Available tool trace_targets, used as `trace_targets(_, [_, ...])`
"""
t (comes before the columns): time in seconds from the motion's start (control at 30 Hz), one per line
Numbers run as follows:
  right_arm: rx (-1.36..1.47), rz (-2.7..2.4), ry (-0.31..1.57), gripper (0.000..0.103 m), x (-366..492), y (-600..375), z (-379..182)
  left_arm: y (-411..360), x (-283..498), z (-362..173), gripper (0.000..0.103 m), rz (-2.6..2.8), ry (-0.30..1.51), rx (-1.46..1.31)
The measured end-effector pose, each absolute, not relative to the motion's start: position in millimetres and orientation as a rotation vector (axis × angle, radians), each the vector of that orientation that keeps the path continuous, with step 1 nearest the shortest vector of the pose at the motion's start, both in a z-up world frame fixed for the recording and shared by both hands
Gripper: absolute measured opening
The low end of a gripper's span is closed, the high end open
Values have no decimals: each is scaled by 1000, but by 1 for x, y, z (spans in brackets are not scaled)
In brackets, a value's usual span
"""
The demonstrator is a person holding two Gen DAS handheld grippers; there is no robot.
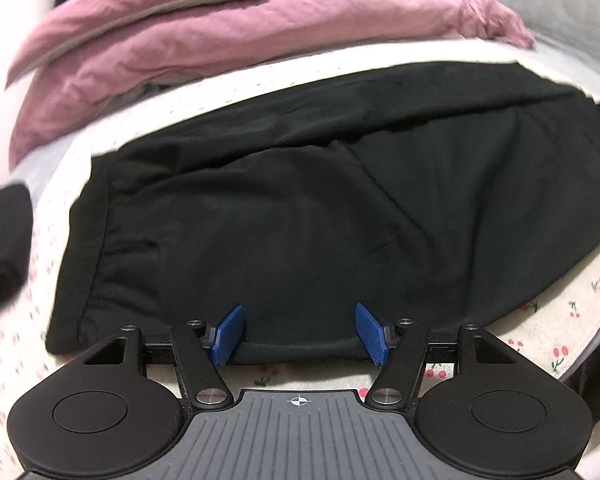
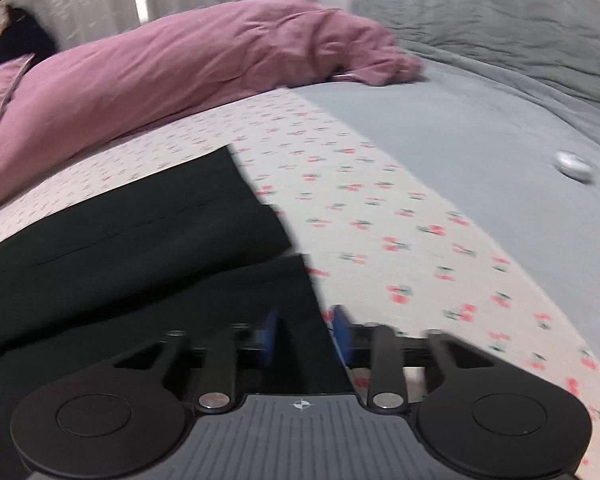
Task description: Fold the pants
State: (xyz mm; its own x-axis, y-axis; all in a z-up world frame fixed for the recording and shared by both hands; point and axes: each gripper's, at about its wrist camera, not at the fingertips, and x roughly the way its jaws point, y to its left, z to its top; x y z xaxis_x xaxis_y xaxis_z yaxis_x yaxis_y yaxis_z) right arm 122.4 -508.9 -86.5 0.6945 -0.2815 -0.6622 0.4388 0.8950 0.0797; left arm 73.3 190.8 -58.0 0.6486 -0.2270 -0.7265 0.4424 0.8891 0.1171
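The left gripper [image 1: 300, 334] gapes over the black fabric pants [image 1: 300, 208] on the cherry-print sheet [image 1: 540, 320]; the right gripper [image 2: 306, 334] straddles their hem (grip unclear). Beyond lies a crumpled pink duvet [image 2: 180, 60].

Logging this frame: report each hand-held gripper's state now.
Left hand-held gripper: open at the black pants' near edge.
Right hand-held gripper: open, astride a pants hem.

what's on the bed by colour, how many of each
black: 1, the black fabric pants
pink: 1, the crumpled pink duvet
grey: 1, the rumpled grey blanket
white: 1, the small white oval object on the pale blue sheet
total: 4
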Motion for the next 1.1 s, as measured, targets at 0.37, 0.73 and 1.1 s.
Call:
trace_targets(0.37, [190, -639, 669, 12, 99, -536, -90, 203, 80, -58, 68, -412, 843, 215])
trace_targets(0.73, [134, -449, 626, 76, 119, -493, -50, 170, 127, -20, 74, -468, 772, 176])
trace_targets(1.1, [-104, -214, 630, 85, 217, -417, -33, 77, 244, -10, 80, -508, 718, 267])
